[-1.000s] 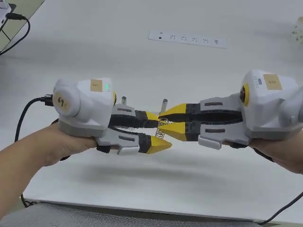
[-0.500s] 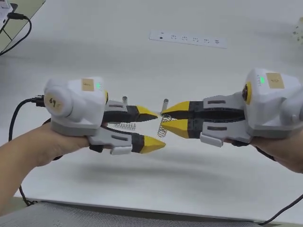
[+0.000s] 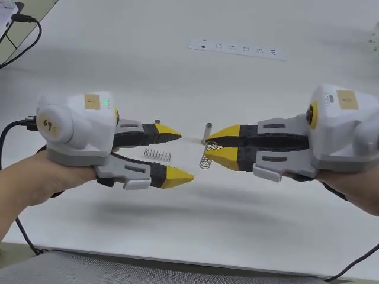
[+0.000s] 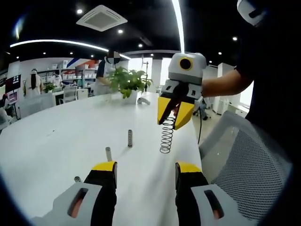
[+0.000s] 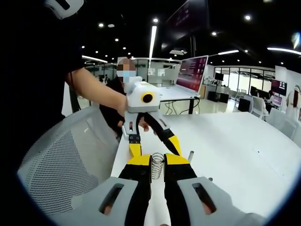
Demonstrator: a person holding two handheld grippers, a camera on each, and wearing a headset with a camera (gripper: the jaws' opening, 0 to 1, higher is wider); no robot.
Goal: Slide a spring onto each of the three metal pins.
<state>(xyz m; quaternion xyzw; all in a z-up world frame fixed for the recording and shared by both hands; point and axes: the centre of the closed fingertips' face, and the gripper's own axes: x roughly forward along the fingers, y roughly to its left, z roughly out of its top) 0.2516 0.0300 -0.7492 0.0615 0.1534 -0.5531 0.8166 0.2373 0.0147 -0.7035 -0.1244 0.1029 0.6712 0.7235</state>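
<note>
One spring [image 3: 205, 161], clamped by its upper end in the right gripper [image 3: 206, 145], dangles over the middle of the tabletop [image 3: 118, 65], just beside a pin [image 3: 208, 129]. Left gripper [image 3: 186, 156] jaws apart, empty. Risk: free end swings and misses the pin tip; thin pinch could slip.

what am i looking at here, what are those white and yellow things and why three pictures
No robot here: a person holds a white two-jaw gripper with yellow tips in each hand. One picture comes from a camera on the person's head; the two round ones come from cameras riding on the grippers. The left gripper is open and holds nothing. The right gripper is shut on a small metal coil spring. On the white table lie a second coil spring and a white power strip, and an upright metal pin stands near the held spring, with another pin by the left gripper.
</note>
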